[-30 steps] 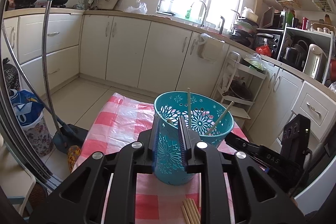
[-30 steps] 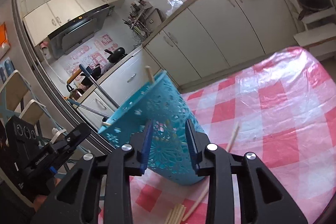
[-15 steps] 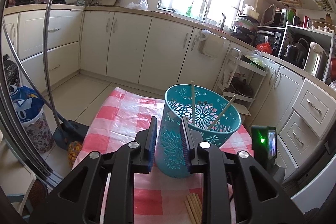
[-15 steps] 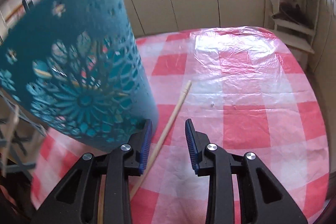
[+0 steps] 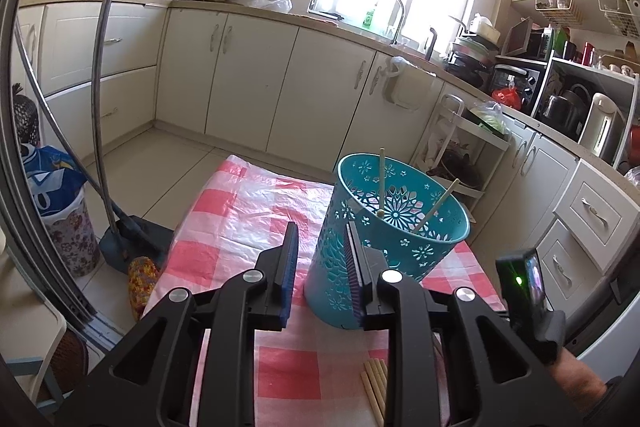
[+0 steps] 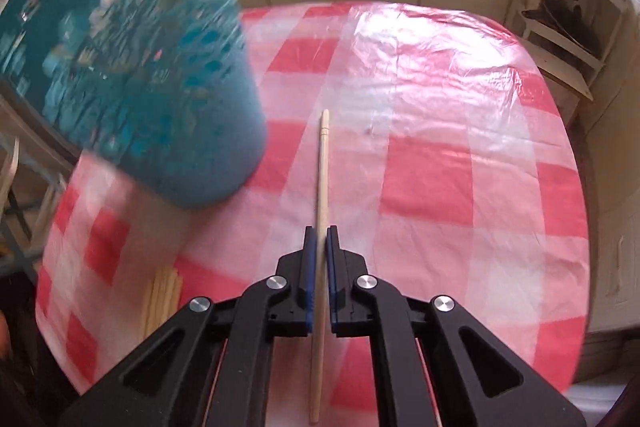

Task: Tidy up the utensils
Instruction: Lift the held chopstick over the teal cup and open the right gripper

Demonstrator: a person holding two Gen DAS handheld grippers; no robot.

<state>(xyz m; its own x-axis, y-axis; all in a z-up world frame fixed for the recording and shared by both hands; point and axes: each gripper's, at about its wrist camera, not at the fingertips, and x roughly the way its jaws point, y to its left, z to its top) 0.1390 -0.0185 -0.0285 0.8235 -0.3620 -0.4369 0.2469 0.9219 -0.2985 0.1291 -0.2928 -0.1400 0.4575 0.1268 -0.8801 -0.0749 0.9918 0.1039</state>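
Note:
A teal perforated utensil basket (image 5: pixel 384 239) stands on the red-checked tablecloth (image 5: pixel 248 215) with two wooden chopsticks (image 5: pixel 382 183) leaning inside. My left gripper (image 5: pixel 320 267) is open just left of the basket; its right finger touches the basket's wall. My right gripper (image 6: pixel 321 259) is shut on a single wooden chopstick (image 6: pixel 322 163) that points forward over the cloth. The basket (image 6: pixel 132 67) is blurred at the upper left in the right wrist view. A bundle of loose chopsticks (image 5: pixel 374 387) lies on the cloth near me and also shows in the right wrist view (image 6: pixel 160 299).
Cream kitchen cabinets (image 5: pixel 256 75) run behind the table. A broom and dustpan (image 5: pixel 120 235) and a floral bin (image 5: pixel 64 227) stand on the floor at left. A white rack (image 5: pixel 460 147) stands beyond the table. The table's far edge (image 6: pixel 400 7) is close to the cabinets.
My left gripper opened off the basket and slid to its left. My right gripper swung from beside the basket down to the lone chopstick and closed on it.

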